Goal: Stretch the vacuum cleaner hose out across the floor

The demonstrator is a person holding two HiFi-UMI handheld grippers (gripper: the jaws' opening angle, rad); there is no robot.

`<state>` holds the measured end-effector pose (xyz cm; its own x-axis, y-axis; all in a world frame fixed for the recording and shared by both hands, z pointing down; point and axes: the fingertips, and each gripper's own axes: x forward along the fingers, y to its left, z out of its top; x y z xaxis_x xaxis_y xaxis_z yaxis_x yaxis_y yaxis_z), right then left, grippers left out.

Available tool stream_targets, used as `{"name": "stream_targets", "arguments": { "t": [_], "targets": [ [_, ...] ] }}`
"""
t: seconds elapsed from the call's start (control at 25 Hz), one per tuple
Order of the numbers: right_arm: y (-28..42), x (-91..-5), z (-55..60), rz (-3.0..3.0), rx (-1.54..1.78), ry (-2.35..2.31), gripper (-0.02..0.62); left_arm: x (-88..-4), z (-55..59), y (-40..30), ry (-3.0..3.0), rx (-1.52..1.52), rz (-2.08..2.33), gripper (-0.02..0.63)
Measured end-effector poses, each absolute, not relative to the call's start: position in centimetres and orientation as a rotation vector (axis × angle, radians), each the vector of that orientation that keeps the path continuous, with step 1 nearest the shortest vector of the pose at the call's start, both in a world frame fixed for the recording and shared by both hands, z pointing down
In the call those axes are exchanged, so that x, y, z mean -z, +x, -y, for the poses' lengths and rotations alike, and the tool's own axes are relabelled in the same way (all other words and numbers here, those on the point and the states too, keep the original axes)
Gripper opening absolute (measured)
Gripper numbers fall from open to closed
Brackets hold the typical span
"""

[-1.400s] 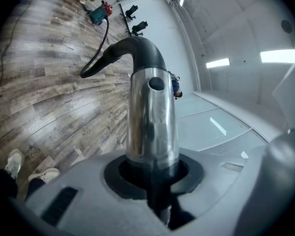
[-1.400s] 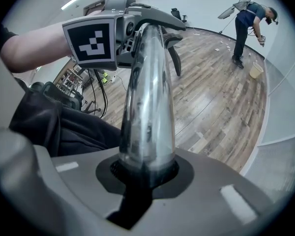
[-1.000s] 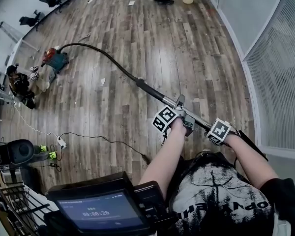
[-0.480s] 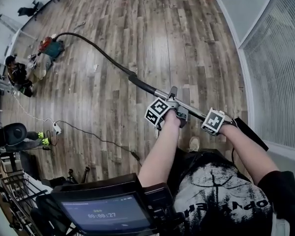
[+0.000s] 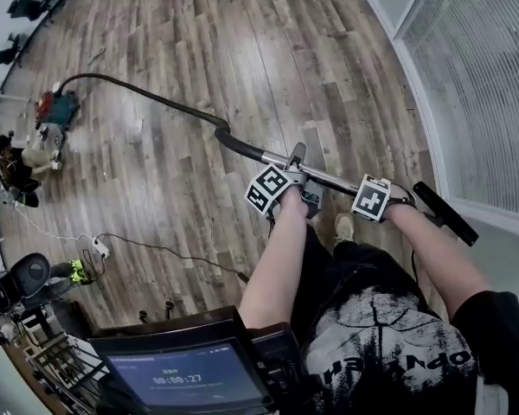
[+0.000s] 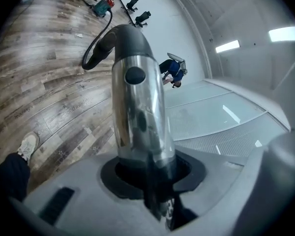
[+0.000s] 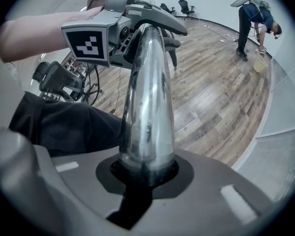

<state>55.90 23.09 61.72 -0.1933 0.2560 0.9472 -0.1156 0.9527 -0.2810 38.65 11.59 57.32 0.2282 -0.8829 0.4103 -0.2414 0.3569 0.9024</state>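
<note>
Hose: slim black curve, chrome wand

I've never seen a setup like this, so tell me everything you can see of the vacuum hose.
The black hose leaves the red-and-teal vacuum cleaner, lies curving across the wooden floor, then rises into a bent black handle and a shiny metal tube. The right gripper clamps the tube; the left gripper has just been opening its jaws around it.
</note>
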Motion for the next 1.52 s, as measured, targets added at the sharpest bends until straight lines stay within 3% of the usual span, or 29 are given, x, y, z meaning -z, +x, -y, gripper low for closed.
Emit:
{"name": "stream_targets", "arguments": {
  "t": [0.72, 0.84, 0.96, 1.52],
  "targets": [
    [57.8, -67.7, -22.0, 1.699, -0.418, -0.074, 0.066, -62.4, -13.7, 41.8, 1.202, 0.354, 1.131, 0.209],
    [59.6, -69.1, -21.4, 1.702, -0.446, -0.065, 0.066, -62.7, -14.4, 42.9, 1.234, 0.317, 1.167, 0.168],
    [61.9, -70.9, -21.9, 1.689, -0.471, -0.069, 0.066, -64.3, -16.2, 43.6, 1.252, 0.208, 1.218, 0.000],
    [68.0, -87.0, -22.2, 1.703, -0.493, -0.017, 0.066, -71.9, -13.5, 42.5, 1.551, 0.195, 1.326, 0.000]
  ]
}}
